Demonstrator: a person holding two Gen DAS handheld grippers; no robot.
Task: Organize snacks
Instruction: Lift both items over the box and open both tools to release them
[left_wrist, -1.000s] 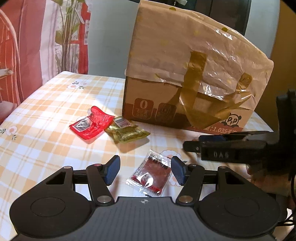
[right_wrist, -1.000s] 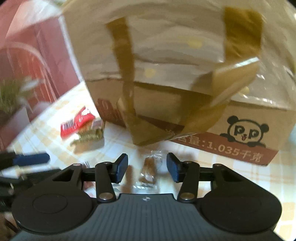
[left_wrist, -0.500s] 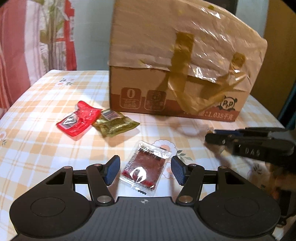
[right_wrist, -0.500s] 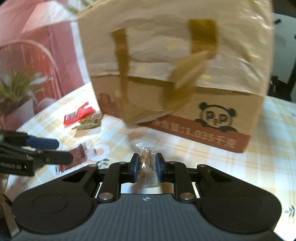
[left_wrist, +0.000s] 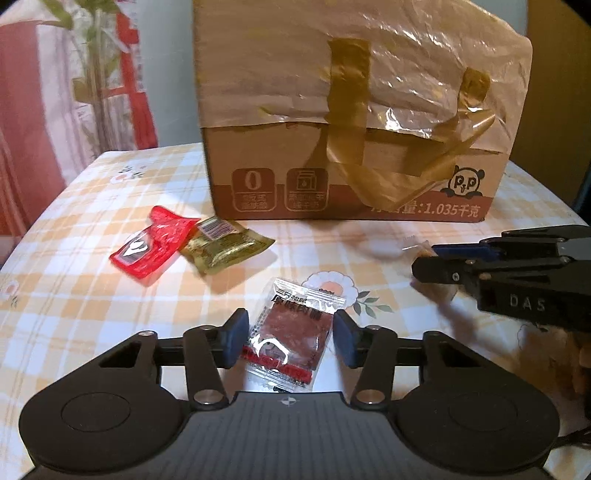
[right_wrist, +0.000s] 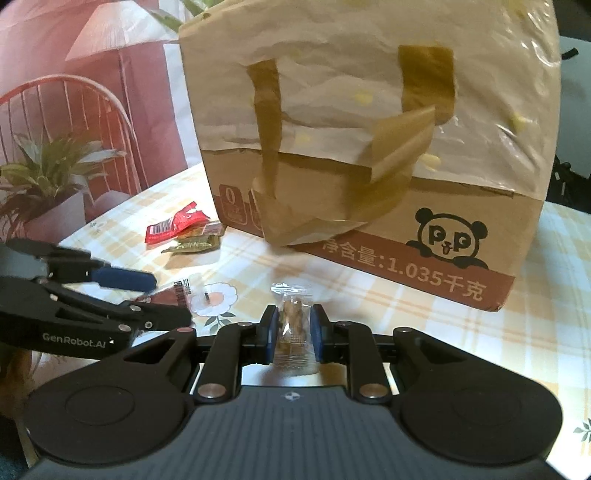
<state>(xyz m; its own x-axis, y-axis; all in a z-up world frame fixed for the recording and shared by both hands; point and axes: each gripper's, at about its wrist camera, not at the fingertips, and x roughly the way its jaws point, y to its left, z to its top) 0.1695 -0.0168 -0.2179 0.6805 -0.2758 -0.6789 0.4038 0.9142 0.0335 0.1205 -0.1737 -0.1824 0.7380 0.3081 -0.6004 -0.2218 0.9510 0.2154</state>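
A clear packet of dark red dried meat (left_wrist: 290, 332) lies flat on the checked tablecloth, between the blue pads of my left gripper (left_wrist: 290, 341). Its jaws are closing and the pads stand at the packet's two side edges without squeezing it. My right gripper (right_wrist: 293, 332) is shut on a small clear-wrapped brown candy (right_wrist: 293, 325), held just above the cloth. In the left wrist view the right gripper (left_wrist: 424, 260) reaches in from the right. A red packet (left_wrist: 151, 247) and a gold packet (left_wrist: 225, 247) lie together further left.
A tall cardboard box (left_wrist: 351, 184) with a panda print, draped in crinkled paper and brown tape, stands behind the snacks. The table (left_wrist: 74, 295) has a yellow checked cloth with flowers. A potted plant (right_wrist: 48, 177) and a red chair stand off its left side.
The left jaws have narrowed around the dried meat packet as the gripper came forward over it. The right jaws, open a second ago, shut on the brown candy.
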